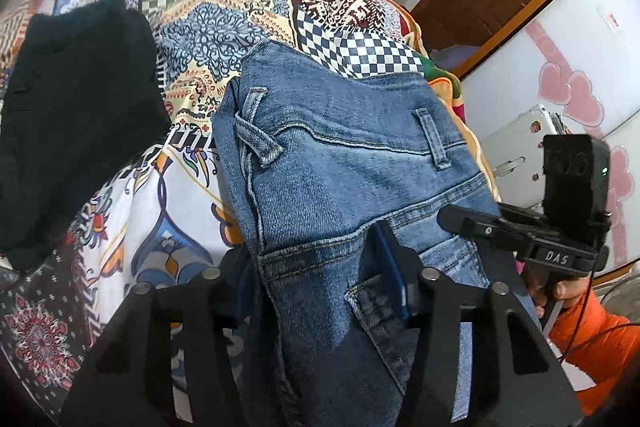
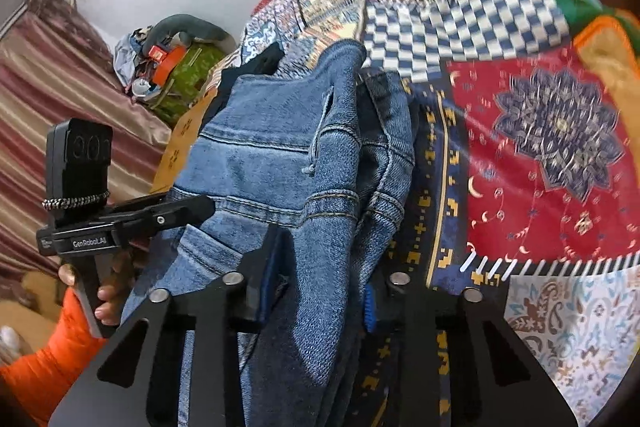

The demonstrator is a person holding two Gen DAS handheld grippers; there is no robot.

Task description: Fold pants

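Left claw (image 1: 320,287): closed on a thick fold of the jeans (image 1: 340,155); denim is bunched between its two black fingers, by the seat seam and back pocket; its pads press into the cloth.
Right claw (image 2: 320,291): likewise clamped on the jeans, at a bunched edge near the waistband; a blue pad (image 2: 370,311) shows on one finger beside the denim.
Each claw seen from the other: the right claw appears at the right edge of the left wrist view, at the far edge of the denim; the left claw shows at the left of the right wrist view, also against the cloth.
Hands: bare fingers (image 2: 106,297) wrap the left handle; an orange sleeve (image 1: 600,347) sits behind the right one.
Jeans: blue denim, waistband and belt loops facing up, gathered between the two claws, lying on the bed.
Bed: covered by a busy patchwork spread (image 1: 224,27), with checks, florals and red panels.
Beside the jeans: a black garment (image 1: 76,115) lies on the spread, near but apart.
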